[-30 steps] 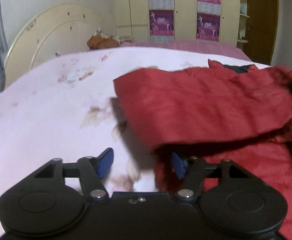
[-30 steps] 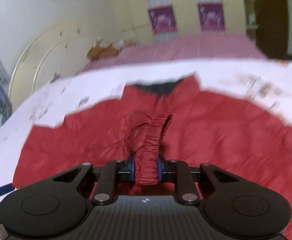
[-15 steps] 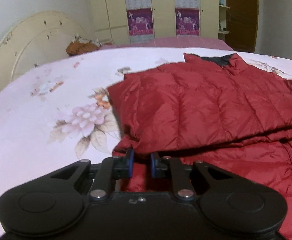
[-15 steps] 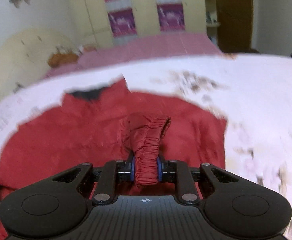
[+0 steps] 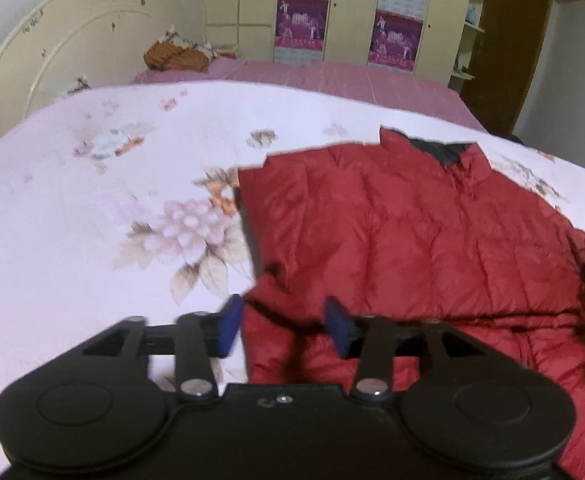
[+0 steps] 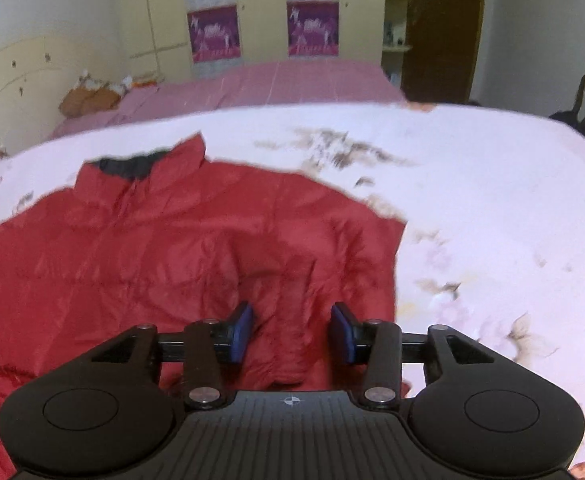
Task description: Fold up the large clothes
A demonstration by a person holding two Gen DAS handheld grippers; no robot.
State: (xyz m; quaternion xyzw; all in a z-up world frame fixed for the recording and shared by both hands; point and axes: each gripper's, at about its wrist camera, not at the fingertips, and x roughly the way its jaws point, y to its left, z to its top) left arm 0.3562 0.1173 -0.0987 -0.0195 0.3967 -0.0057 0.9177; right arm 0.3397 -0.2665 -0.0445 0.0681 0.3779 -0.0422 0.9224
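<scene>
My left gripper (image 5: 282,326) and right gripper (image 6: 291,332) have both just been opening, pads clear of the red jacket (image 5: 412,232) on the bed (image 5: 92,200).

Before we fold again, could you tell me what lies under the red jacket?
The jacket lies on a pale floral bedspread. Its sleeves are folded over its front; what the folded layers cover cannot be seen.

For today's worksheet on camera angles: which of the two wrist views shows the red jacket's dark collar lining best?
The right wrist view: the dark collar lining sits near the middle distance with the raised collar around it unobstructed. The left wrist view shows the same lining smaller, farther off towards the jacket's far edge.
</scene>
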